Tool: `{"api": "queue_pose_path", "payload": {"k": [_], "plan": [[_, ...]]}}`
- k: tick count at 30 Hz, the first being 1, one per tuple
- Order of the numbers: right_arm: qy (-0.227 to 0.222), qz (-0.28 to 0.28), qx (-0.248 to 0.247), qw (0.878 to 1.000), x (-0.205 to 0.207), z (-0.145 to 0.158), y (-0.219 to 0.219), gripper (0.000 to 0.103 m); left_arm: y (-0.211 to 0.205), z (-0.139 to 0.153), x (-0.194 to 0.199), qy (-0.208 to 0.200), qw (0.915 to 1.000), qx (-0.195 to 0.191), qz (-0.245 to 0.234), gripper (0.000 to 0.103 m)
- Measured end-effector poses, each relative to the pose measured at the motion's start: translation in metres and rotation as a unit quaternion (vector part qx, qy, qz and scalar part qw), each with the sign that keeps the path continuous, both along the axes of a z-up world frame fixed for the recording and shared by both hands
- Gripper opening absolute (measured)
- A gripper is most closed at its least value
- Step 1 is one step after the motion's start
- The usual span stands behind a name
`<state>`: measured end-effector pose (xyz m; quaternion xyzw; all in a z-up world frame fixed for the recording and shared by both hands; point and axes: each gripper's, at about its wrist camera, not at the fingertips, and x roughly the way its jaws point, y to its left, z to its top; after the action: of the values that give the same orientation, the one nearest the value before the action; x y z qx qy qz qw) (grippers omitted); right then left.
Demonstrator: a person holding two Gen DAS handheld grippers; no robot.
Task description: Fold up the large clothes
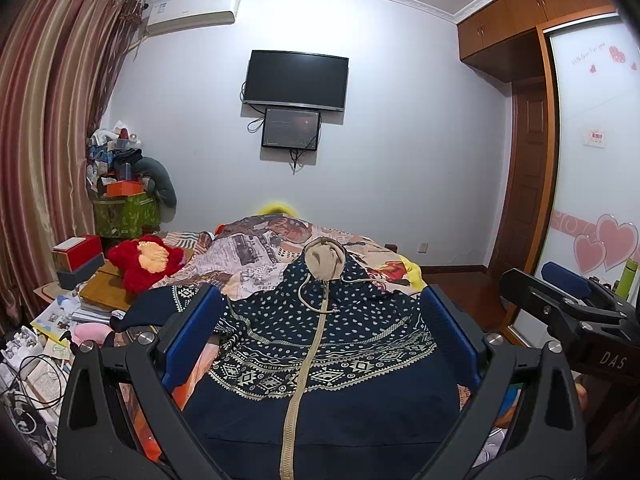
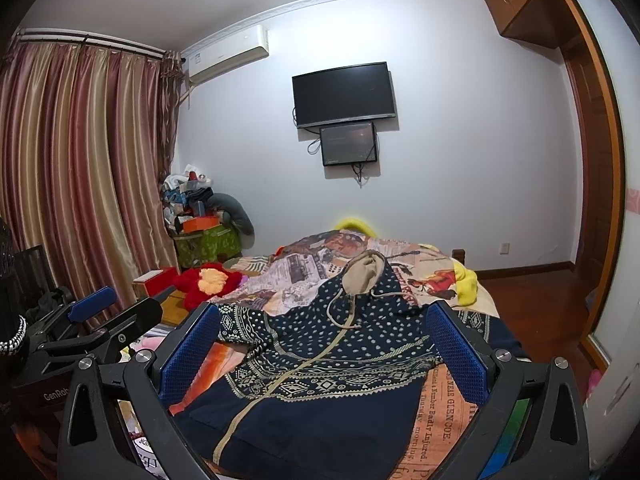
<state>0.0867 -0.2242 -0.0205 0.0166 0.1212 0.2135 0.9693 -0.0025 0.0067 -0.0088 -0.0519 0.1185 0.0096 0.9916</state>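
A navy zip hoodie (image 1: 332, 360) with white dots, a patterned band and a beige hood (image 1: 325, 258) lies front-up on the bed, hood at the far end. It also shows in the right wrist view (image 2: 320, 360). My left gripper (image 1: 320, 336) is open and empty, hovering above the hoodie's lower half. My right gripper (image 2: 324, 348) is open and empty, above the hoodie's right side. The right gripper also shows in the left wrist view (image 1: 568, 304), and the left gripper in the right wrist view (image 2: 96, 316).
The bed has a printed newspaper-style cover (image 1: 248, 256). A red plush toy (image 1: 144, 260), boxes (image 1: 76, 252) and papers lie at the left. Curtains (image 1: 40, 140) hang left; a wardrobe (image 1: 592, 160) stands right. A TV (image 1: 295, 80) hangs on the far wall.
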Motion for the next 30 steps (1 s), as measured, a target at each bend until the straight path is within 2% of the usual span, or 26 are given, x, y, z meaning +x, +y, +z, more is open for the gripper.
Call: {"api": "queue_pose_path", "payload": {"k": [30], "plan": [[0.002, -0.003, 0.003, 1.000, 0.0017, 0.0011, -0.0048, 0.103, 0.0001, -0.0008, 0.0011, 0.000, 1.0000, -0.004, 0.000, 0.100]]}}
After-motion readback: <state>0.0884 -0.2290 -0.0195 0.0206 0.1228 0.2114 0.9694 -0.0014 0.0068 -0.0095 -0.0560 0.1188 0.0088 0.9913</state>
